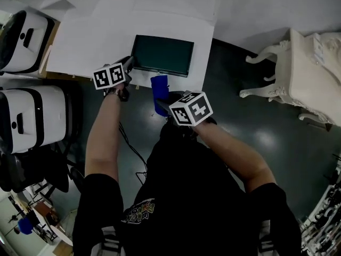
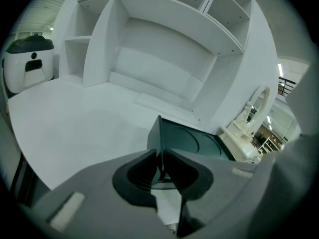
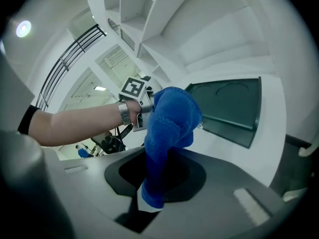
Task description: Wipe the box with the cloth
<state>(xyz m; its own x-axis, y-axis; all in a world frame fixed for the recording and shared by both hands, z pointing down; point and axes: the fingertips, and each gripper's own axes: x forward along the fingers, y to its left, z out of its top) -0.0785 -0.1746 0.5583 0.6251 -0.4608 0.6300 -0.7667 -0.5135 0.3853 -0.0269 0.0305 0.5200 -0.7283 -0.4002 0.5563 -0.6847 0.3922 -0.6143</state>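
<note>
A flat dark green box [image 1: 162, 55] lies on the white table [image 1: 96, 41] near its front edge. My left gripper [image 1: 129, 64] is shut on the box's near left corner; in the left gripper view the box [image 2: 192, 141] runs away from the closed jaws [image 2: 160, 166]. My right gripper [image 1: 171, 97] is shut on a blue cloth [image 1: 159, 89], held just in front of the table edge below the box. In the right gripper view the cloth [image 3: 169, 128] stands bunched up out of the jaws, with the box [image 3: 232, 108] beyond it at the right.
White shelving [image 2: 164, 39] rises behind the table. Two white machines [image 1: 26, 116] stand at the left, and a white ornate piece of furniture [image 1: 301, 71] at the right. Dark floor [image 1: 240, 121] lies between. A cable [image 1: 133, 153] trails on the floor by the person's legs.
</note>
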